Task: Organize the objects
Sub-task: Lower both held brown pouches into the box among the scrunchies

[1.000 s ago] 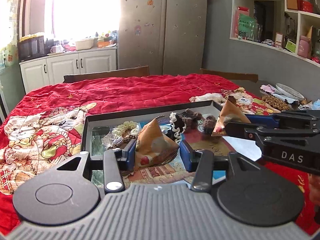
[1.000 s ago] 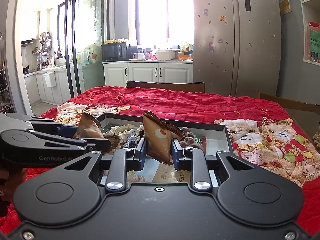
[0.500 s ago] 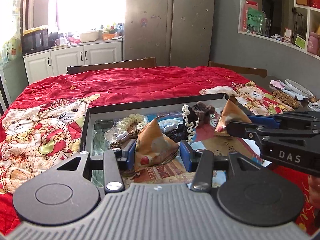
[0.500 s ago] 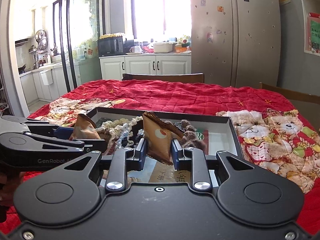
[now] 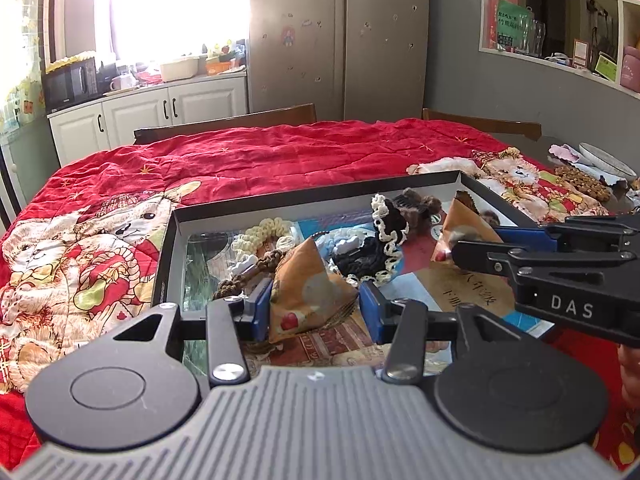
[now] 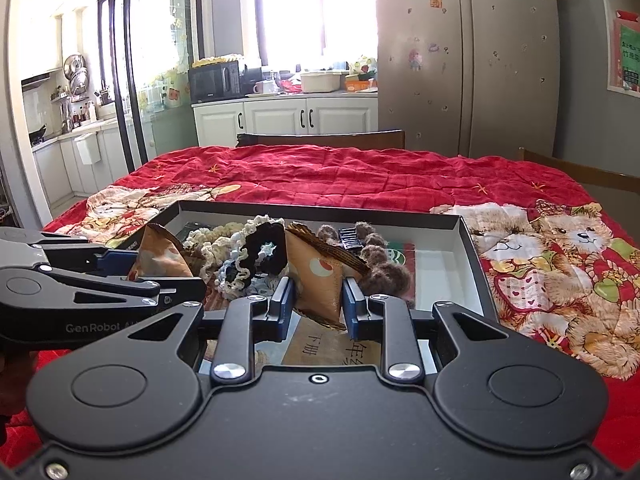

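Over the box (image 5: 256, 210), each tool grips a packet: left tool (image 5: 316, 306) clamped on one (image 5: 308, 280), right tool (image 6: 318, 304) on another (image 6: 320, 276). Next, I judge, lower and release them at 12 o'clock.

White letters "DAS" stand on the side of the right claw (image 5: 452, 246), seen from the left wrist camera. From the right wrist camera, "GenRobot" shows on the black body of the left claw (image 6: 132, 276), with a few more letters cut off behind. Chinese characters sit on the tan paper (image 6: 340, 348) lying in the box, possibly "年"; the rest is too blurred. The green sign (image 5: 510, 20) on the shelf carries unreadable characters.
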Demonstrator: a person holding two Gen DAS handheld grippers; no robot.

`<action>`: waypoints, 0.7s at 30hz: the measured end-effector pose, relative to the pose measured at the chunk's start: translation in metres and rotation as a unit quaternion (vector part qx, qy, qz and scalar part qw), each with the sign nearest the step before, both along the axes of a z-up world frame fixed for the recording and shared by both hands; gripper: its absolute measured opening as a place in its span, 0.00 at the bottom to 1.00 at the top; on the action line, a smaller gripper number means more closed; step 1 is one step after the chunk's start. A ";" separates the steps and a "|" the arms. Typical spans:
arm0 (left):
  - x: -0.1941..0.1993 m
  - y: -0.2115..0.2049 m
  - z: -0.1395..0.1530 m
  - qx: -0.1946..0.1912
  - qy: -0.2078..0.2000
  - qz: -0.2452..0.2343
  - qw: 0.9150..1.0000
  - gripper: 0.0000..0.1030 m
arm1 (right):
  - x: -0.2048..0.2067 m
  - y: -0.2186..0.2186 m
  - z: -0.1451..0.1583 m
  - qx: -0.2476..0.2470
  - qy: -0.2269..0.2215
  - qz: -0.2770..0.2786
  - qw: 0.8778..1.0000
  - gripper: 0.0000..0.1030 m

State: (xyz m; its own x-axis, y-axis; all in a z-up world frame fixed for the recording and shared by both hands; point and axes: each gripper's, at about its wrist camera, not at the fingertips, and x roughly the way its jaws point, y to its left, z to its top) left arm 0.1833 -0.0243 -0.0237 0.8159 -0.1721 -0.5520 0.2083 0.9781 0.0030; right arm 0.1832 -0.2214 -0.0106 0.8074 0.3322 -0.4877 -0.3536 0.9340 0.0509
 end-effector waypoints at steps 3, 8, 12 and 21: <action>0.002 0.000 -0.002 0.001 0.003 0.001 1.000 0.49 | 0.001 0.001 -0.002 -0.002 0.001 0.000 1.000 0.24; 0.004 0.001 -0.005 0.002 0.006 0.001 1.000 0.49 | 0.004 0.001 -0.005 -0.004 0.004 -0.001 1.000 0.24; 0.007 0.001 -0.006 0.003 0.009 0.003 1.000 0.49 | 0.006 0.002 -0.006 -0.006 0.006 -0.001 1.000 0.24; 0.010 0.001 -0.011 0.008 0.015 0.005 1.000 0.49 | 0.008 0.004 -0.008 -0.009 0.010 0.000 1.000 0.24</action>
